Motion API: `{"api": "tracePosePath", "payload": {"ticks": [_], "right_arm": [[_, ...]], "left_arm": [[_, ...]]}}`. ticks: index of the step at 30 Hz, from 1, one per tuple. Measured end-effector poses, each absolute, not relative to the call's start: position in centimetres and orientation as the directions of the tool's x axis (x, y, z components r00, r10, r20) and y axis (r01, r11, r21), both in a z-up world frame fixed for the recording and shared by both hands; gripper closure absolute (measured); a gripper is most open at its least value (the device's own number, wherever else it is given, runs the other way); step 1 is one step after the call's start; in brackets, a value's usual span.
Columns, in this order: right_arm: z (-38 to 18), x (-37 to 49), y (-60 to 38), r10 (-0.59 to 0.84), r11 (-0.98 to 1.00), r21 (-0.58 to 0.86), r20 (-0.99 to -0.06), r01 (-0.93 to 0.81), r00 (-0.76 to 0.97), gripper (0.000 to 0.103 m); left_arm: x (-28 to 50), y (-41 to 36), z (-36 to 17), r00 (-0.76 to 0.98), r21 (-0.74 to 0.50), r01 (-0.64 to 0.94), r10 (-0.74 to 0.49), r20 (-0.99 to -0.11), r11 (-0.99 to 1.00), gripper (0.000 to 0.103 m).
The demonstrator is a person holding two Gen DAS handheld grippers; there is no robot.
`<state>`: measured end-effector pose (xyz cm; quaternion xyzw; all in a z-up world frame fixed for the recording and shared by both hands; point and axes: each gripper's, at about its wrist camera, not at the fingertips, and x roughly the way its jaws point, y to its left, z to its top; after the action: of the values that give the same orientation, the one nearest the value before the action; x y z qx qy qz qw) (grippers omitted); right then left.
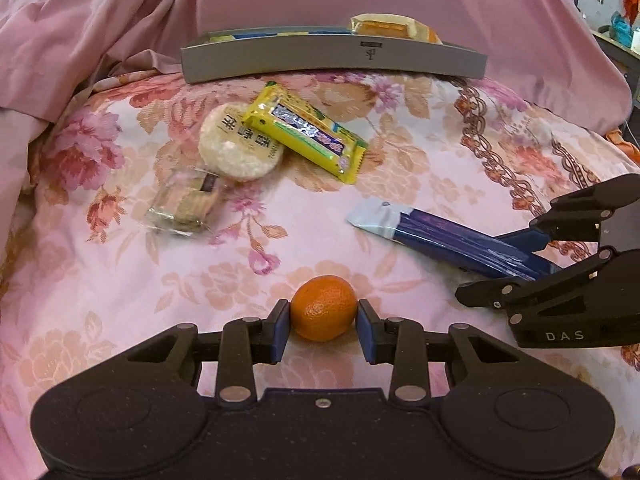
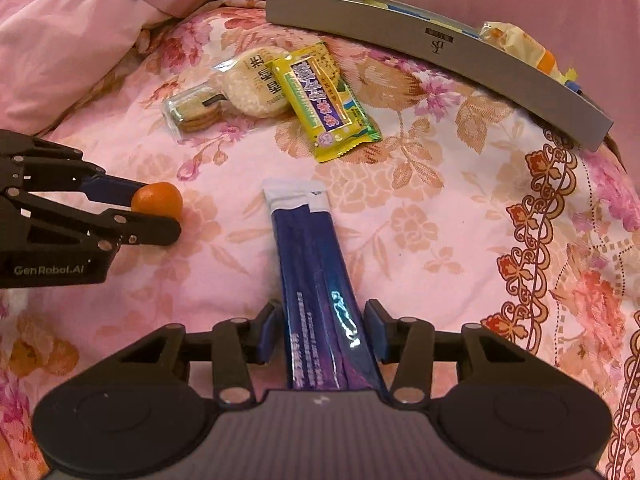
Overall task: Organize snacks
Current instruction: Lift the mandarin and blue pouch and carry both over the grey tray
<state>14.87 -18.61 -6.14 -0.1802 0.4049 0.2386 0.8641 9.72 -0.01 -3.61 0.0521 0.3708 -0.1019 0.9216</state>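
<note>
Bed: floral pink bedspread [image 1: 400,184] carries all items; plain pink quilt [image 1: 100,12] bunched behind.
Tray: grey tray [image 1: 332,60] at the far edge, holding a wrapped pastry [image 1: 394,28] and other packets.
Left tool: left tool [image 1: 323,322] has both pads against the sides of the tangerine [image 1: 323,308], which rests on the bedspread.
Right tool: right tool [image 2: 320,330] is partly spread around the blue packet [image 2: 316,280]; pad contact cannot be confirmed.
Yellow packet: yellow packet [image 1: 306,132] overlaps the round rice cracker [image 1: 238,146], mid-bed.
Biscuits: clear biscuit pack [image 1: 184,204] just beside the cracker.
</note>
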Motion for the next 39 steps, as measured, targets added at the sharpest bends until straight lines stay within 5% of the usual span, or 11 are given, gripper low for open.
{"api": "tracePosePath", "payload": {"ticks": [10,24,29,39], "right_arm": [[-5.6,13.5,-19.2,0.311,0.808,-0.060,-0.801,-0.585,0.512,0.054],[-4.9,16.2,-19.3,0.397,0.857,0.159,-0.810,-0.491,0.431,0.040],[-4.9,17.0,-19.4,0.390,0.876,0.181,-0.811,-0.446,0.436,0.062],[-4.6,16.2,-17.7,0.304,0.859,0.008,-0.813,-0.511,0.497,0.069]], "left_arm": [[9.1,-0.1,-3.4,0.695,0.006,0.227,-0.157,-0.701,0.974,0.066],[9.2,0.8,-3.1,0.696,-0.011,0.195,-0.146,-0.703,0.981,0.066],[9.4,1.1,-3.0,0.695,-0.020,0.183,-0.143,-0.704,0.983,0.066],[9.5,1.2,-2.7,0.706,-0.021,0.174,-0.140,-0.694,0.985,0.066]]}}
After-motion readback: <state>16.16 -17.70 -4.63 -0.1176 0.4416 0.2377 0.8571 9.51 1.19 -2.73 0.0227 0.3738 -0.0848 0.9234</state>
